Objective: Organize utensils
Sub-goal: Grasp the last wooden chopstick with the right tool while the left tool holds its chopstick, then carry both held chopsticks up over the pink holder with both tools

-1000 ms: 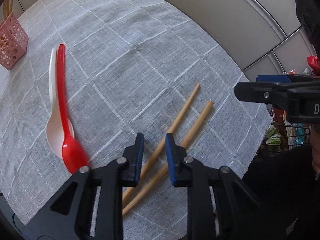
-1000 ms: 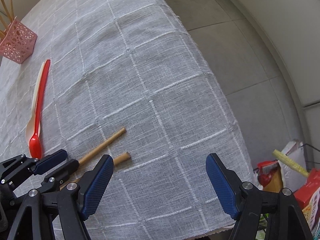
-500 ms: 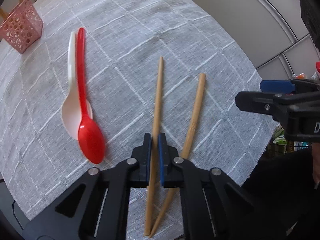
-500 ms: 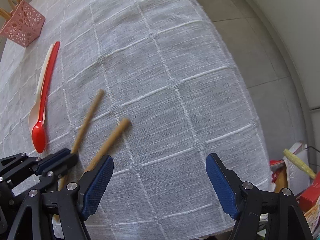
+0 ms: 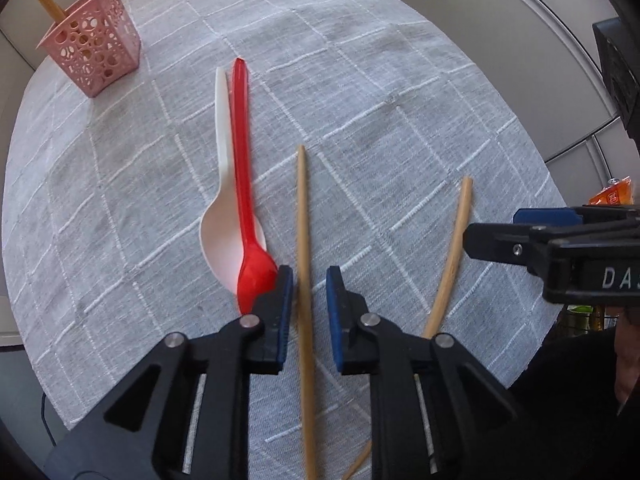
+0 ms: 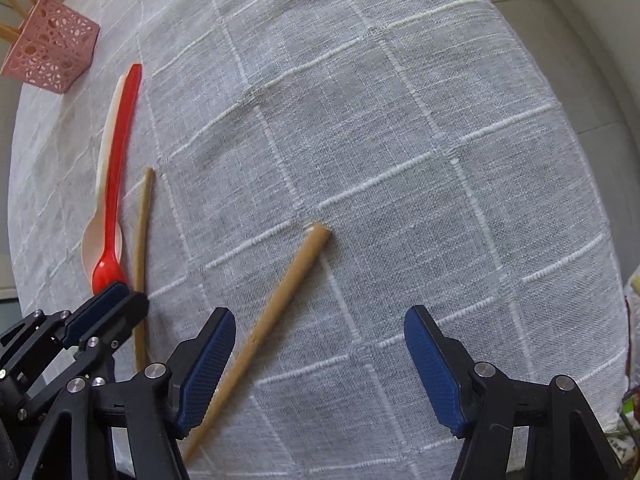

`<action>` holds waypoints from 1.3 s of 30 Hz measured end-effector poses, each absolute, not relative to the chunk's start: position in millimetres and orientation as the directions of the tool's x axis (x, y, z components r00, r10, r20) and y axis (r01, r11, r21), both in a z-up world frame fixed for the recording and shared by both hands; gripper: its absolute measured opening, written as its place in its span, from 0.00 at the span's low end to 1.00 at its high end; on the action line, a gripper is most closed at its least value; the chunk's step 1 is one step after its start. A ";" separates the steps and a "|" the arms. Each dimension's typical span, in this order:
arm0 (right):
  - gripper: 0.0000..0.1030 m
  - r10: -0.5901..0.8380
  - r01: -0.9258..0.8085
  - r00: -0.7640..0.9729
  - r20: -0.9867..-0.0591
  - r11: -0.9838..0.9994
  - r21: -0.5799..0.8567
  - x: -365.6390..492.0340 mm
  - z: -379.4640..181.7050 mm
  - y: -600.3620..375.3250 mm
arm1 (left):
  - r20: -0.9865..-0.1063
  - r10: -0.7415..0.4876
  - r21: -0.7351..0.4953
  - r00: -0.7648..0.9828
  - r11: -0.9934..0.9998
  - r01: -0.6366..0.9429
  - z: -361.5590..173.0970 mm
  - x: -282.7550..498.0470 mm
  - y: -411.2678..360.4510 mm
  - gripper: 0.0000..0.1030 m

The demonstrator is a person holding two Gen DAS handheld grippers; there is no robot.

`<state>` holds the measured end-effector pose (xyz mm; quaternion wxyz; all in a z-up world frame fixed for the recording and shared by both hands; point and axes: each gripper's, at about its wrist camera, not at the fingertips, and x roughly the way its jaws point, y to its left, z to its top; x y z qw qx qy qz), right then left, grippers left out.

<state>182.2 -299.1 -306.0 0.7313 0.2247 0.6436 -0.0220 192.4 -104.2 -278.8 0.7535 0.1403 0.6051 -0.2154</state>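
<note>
On the grey checked tablecloth (image 5: 400,92) a red spoon (image 5: 242,160) and a white spoon (image 5: 218,236) lie side by side. One wooden chopstick (image 5: 302,208) lies just right of them and runs between the fingers of my left gripper (image 5: 308,288), whose jaws are opening and stand clear of it. A second chopstick (image 6: 288,284) lies slanted further right, between the wide fingers of my right gripper (image 6: 320,344), closer to the left pad. Those jaws are closing and do not touch it. A pink perforated holder (image 5: 94,48) with chopsticks in it stands at the far left.
The round table's edge curves close behind the right gripper, with tiled floor (image 6: 580,60) beyond. Coloured packets (image 5: 612,196) sit off the table at the right. The left gripper (image 6: 108,304) shows at the lower left of the right wrist view.
The left gripper closed on one chopstick, swung it to lie parallel beside the spoons, then loosened off it. The right gripper came lower over the other chopstick, which now lies between its fingers.
</note>
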 end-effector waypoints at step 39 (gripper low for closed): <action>0.07 0.005 0.108 0.259 -0.966 0.994 0.034 234.6 -299.4 -182.2 | -0.910 -0.245 -0.165 0.335 0.954 0.250 -218.7 200.7 -31.3 0.07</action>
